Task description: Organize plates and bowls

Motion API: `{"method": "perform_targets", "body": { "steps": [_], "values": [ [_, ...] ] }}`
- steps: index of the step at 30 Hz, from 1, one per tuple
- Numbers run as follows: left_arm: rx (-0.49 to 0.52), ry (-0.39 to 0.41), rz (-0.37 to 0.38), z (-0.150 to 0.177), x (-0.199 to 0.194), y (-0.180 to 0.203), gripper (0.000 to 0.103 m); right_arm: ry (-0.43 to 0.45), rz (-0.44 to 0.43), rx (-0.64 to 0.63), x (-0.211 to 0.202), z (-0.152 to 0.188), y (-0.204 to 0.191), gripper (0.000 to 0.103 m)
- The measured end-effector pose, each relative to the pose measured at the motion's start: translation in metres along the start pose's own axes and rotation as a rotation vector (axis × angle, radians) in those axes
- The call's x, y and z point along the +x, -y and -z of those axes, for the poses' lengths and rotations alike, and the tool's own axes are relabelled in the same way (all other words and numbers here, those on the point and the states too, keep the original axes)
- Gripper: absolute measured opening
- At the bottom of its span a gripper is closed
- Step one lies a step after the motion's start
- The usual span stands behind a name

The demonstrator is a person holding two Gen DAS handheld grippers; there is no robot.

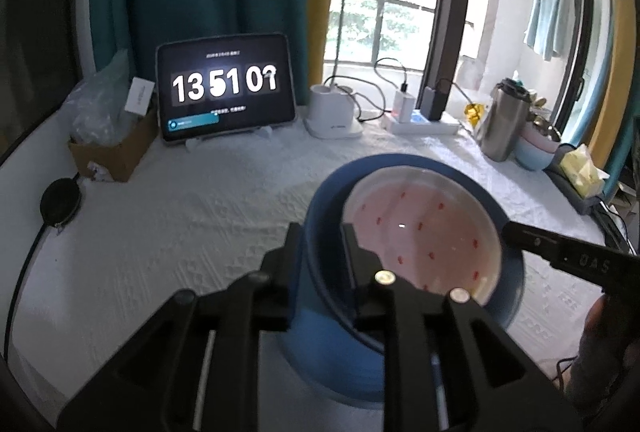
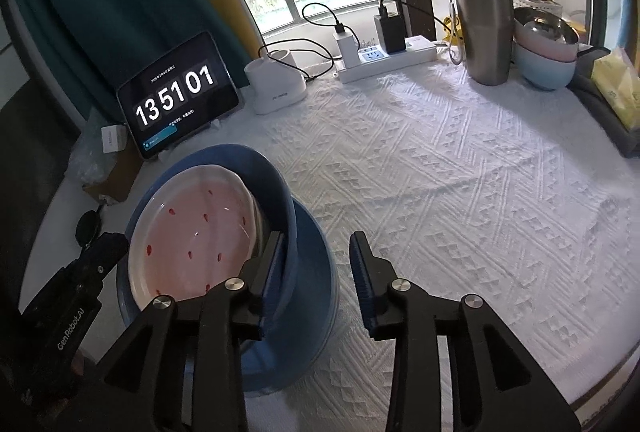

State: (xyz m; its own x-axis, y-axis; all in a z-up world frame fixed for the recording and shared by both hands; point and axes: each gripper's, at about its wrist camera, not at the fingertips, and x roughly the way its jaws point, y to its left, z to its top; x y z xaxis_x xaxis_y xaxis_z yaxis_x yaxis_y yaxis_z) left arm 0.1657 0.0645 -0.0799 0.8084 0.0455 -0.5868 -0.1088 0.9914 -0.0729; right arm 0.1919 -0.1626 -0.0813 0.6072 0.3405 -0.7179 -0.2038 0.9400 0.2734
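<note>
A blue bowl sits on the white tablecloth, with a second blue bowl nested in it. A white plate with a pink centre and red specks leans tilted inside the bowls; it also shows in the right wrist view. My left gripper is shut on the blue bowl's near rim, one finger inside and one outside. My right gripper is open, its left finger against the bowl's right rim. The right gripper also shows in the left wrist view.
A tablet clock, lamp base and power strip line the far edge. A steel tumbler, stacked pastel bowls and a tissue box stand at the far right. A cardboard box is at the left.
</note>
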Motion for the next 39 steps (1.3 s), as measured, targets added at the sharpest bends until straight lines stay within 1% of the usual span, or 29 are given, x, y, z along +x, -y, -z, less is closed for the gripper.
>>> {"method": "perform_targets", "body": {
  "steps": [1,2,3,5,13,19,25,31,36,37,38,39],
  "values": [
    [0.003,0.003,0.006,0.001,-0.002,0.002,0.022,0.003,0.001,-0.003,-0.002,0.001,0.000,0.037],
    [0.006,0.006,0.012,0.002,-0.005,0.003,0.026,0.009,0.005,-0.009,-0.005,0.003,0.000,0.037],
    [0.006,0.008,0.018,0.003,-0.008,0.005,0.032,0.014,0.007,-0.013,-0.008,0.005,0.000,0.038],
    [0.002,0.018,0.035,0.005,-0.015,0.007,0.041,0.023,0.011,-0.020,-0.013,0.008,0.000,0.038],
    [-0.003,0.036,0.059,0.012,-0.037,0.018,0.041,0.061,0.034,-0.028,-0.039,0.019,0.004,0.039],
    [0.019,0.065,0.085,0.016,-0.059,0.028,0.041,0.107,0.050,-0.036,-0.063,0.025,0.005,0.039],
    [0.040,0.102,0.107,0.016,-0.084,0.038,0.042,0.161,0.063,-0.056,-0.091,0.030,0.001,0.039],
    [0.061,0.154,0.124,0.013,-0.112,0.047,0.042,0.234,0.087,-0.090,-0.122,0.033,-0.009,0.039],
    [0.054,0.201,0.134,0.011,-0.135,0.048,0.043,0.297,0.104,-0.116,-0.150,0.037,-0.012,0.041],
    [0.055,0.212,0.136,0.011,-0.140,0.049,0.043,0.309,0.106,-0.121,-0.155,0.039,-0.012,0.043],
    [0.055,0.226,0.136,0.011,-0.145,0.049,0.051,0.319,0.108,-0.125,-0.159,0.040,-0.013,0.046],
    [0.054,0.234,0.137,0.011,-0.150,0.049,0.077,0.333,0.112,-0.134,-0.165,0.041,-0.015,0.047]
  ]
}}
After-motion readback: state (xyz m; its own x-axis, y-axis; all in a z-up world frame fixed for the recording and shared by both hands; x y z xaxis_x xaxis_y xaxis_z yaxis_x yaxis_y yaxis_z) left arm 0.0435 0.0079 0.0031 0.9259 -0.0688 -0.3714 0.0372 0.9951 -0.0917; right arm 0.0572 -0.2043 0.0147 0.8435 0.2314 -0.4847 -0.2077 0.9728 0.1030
